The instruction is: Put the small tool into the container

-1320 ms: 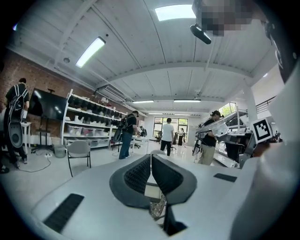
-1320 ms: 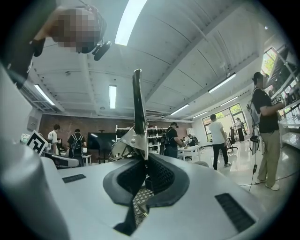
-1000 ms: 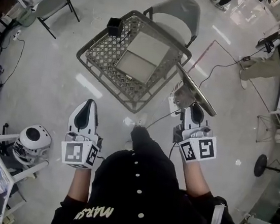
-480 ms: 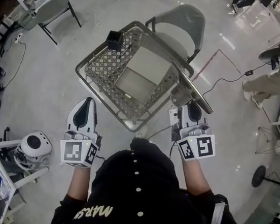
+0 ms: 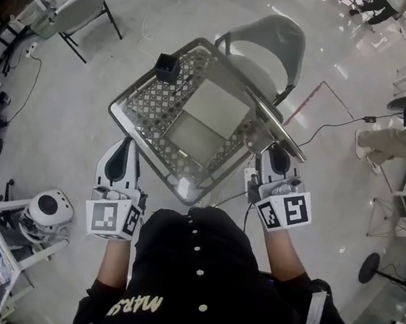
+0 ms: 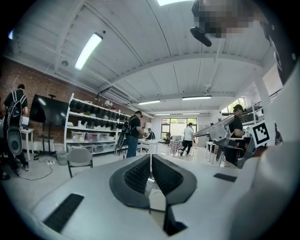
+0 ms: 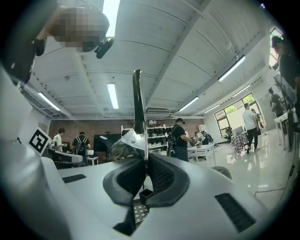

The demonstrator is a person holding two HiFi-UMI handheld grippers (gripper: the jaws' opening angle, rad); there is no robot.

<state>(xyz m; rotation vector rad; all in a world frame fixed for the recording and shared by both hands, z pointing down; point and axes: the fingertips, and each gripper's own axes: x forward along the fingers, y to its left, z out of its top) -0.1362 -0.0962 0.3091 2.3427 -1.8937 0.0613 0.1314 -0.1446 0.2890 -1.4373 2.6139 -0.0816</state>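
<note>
A: Head view first. Your right hand-held gripper is clamped on the small tool. Its flat blade reaches ahead of the gripper and lies over the rim of the mesh basket. Let go here and I think it strikes the rim and tips out onto the floor.

B: Agreed. Your left hand-held gripper sits just outside the basket's near rim, pressed together on nothing. It can't catch a slip from there.

A: Left gripper view: its pads meet with nothing between them. The tool shows off to that gripper's right, well apart.

B: Right gripper view: the jaws pinch only the lower end of the tool. The blade stands tall above them, edge-on. That long lever could swivel in your grip if it knocks the wire.

A: So bring the blade over the basket's middle, clear of the rim, before you release.
</note>
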